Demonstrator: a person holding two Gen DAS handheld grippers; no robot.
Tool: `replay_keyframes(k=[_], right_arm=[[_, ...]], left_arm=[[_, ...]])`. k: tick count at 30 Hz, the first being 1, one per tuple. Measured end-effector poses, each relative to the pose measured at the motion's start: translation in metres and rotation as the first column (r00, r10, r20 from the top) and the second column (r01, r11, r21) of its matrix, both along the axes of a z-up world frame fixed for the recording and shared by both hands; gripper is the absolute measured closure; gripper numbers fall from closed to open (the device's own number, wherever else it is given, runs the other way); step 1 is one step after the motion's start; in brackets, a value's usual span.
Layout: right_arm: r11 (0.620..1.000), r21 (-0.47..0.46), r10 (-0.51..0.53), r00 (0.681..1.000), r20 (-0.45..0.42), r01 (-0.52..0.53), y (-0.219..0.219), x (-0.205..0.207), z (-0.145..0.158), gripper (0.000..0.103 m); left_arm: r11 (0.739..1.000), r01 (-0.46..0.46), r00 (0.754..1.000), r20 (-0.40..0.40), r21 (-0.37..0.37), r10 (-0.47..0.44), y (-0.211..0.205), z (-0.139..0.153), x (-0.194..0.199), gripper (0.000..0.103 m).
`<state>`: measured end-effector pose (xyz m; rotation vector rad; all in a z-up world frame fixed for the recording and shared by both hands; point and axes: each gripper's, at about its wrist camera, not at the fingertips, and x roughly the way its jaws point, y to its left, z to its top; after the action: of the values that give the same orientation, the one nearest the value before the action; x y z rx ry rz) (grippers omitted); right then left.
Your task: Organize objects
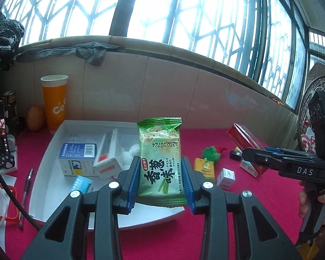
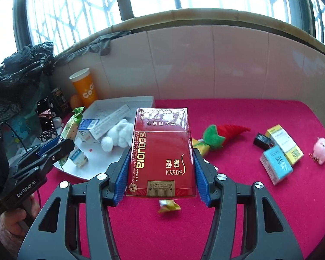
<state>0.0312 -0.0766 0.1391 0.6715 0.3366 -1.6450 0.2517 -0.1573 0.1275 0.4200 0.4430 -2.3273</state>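
Note:
My left gripper is shut on a green cracker packet and holds it over the near edge of the white tray. My right gripper is shut on a red cigarette box and holds it above the red table. In the left wrist view the right gripper sits at the right with the red box. In the right wrist view the left gripper sits at the left with the green packet. The tray holds a blue-and-white box, a white box, a blue roll and a white plush.
On the red cloth lie a green-and-red plush, a yellow sachet, a black item, a yellow box, a light-blue box and a pink plush. An orange cup stands by the tiled wall. A pen and phone lie left.

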Motion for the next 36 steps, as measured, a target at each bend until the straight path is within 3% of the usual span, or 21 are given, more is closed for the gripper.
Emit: replay_keyframes(k=[8, 21, 31, 36], right_arm=[[0.997, 0.004, 0.071, 0.997, -0.019, -0.071, -0.033, 0.028, 0.013, 0.049], [0.987, 0.059, 0.149, 0.988, 0.028, -0.151, -0.095, 0.054, 0.01, 0.049], [0.986, 0.068, 0.15, 0.988, 0.024, -0.152, -0.141, 0.066, 0.006, 0.049], [0.984, 0.114, 0.128, 0.989, 0.074, -0.136, -0.171, 0.062, -0.012, 0.049]], left_arm=[[0.999, -0.036, 0.999, -0.003, -0.005, 0.036, -0.018, 0.009, 0.013, 0.067], [0.993, -0.107, 0.994, -0.005, 0.043, 0.107, -0.072, 0.02, 0.035, 0.067], [0.979, -0.131, 0.991, 0.025, 0.157, 0.129, -0.14, 0.019, 0.035, 0.067], [0.971, -0.145, 0.989, 0.063, 0.192, 0.135, -0.164, 0.007, 0.022, 0.067]])
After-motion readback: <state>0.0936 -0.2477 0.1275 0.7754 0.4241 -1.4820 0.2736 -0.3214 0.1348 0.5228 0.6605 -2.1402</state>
